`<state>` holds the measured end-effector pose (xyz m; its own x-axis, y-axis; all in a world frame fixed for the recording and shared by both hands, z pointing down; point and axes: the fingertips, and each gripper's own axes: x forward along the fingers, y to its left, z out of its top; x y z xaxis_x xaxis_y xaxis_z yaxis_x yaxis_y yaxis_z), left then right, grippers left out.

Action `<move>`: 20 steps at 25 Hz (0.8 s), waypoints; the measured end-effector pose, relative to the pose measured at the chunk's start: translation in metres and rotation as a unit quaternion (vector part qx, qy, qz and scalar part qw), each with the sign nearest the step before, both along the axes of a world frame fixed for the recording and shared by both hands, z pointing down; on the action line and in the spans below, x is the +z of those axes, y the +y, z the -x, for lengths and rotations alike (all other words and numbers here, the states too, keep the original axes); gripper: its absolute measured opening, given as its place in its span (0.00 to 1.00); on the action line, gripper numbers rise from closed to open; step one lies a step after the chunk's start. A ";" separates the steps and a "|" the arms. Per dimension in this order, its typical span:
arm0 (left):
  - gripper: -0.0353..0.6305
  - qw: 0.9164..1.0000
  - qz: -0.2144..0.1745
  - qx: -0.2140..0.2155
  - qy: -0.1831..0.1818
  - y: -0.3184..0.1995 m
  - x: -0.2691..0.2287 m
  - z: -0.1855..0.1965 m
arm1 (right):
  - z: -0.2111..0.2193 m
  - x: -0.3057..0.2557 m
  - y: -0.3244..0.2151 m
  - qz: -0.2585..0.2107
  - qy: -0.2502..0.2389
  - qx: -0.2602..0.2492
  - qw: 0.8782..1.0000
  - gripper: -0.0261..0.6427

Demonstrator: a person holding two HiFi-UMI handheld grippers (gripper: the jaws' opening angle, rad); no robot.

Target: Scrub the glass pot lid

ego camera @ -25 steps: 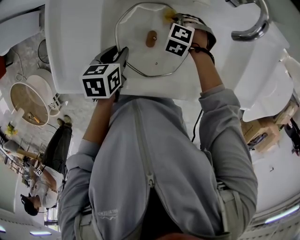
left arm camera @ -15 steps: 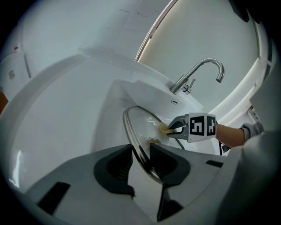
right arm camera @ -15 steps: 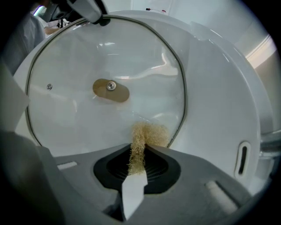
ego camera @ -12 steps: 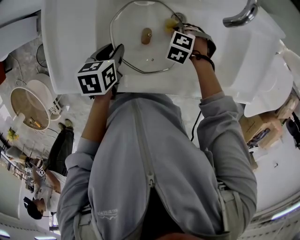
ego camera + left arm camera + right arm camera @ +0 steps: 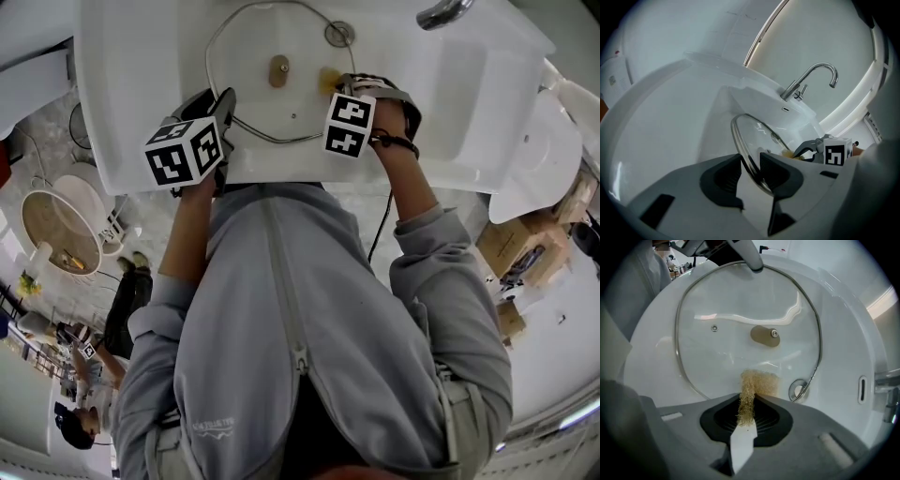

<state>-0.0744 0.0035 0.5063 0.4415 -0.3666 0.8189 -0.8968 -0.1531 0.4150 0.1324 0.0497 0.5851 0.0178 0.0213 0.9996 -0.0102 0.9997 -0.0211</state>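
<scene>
Left jaws: the left gripper (image 5: pixel 750 165) pinches the near left rim of the glass lid (image 5: pixel 761 133), with the metal edge between its two pads.
Lid: it sits in the white sink (image 5: pixel 141 56), stretching far and right from that grip. Whether it lies flat or tilted, I cannot tell.
Knob: the brown knob (image 5: pixel 765 335) sits at the lid's middle, just beyond the pad.
Pad: the tan scrub pad (image 5: pixel 759 383) touches the glass on the lid's right side, between the knob and the drain (image 5: pixel 799 390).
Right jaws: the right gripper (image 5: pixel 747 404) points down, pressed together on the pad's near end.
Next stroke: most of the glass lies left and far from the pad, so the right hand likely sweeps that way while the left braces.
</scene>
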 end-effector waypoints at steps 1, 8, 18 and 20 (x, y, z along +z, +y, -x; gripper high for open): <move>0.24 1.000 -0.001 0.000 0.000 0.000 0.000 0.000 | 0.002 -0.003 0.006 0.004 -0.004 0.000 1.000 0.11; 0.23 1.000 -0.002 0.001 -0.004 0.001 0.000 0.001 | 0.027 -0.022 0.037 0.032 -0.022 -0.025 0.999 0.11; 0.24 1.000 -0.002 0.004 -0.007 0.000 0.002 0.004 | 0.067 -0.055 0.059 0.098 -0.107 0.002 0.989 0.11; 0.24 1.000 0.000 0.004 -0.010 0.000 0.003 0.005 | 0.077 -0.066 0.062 0.113 -0.136 0.017 0.984 0.11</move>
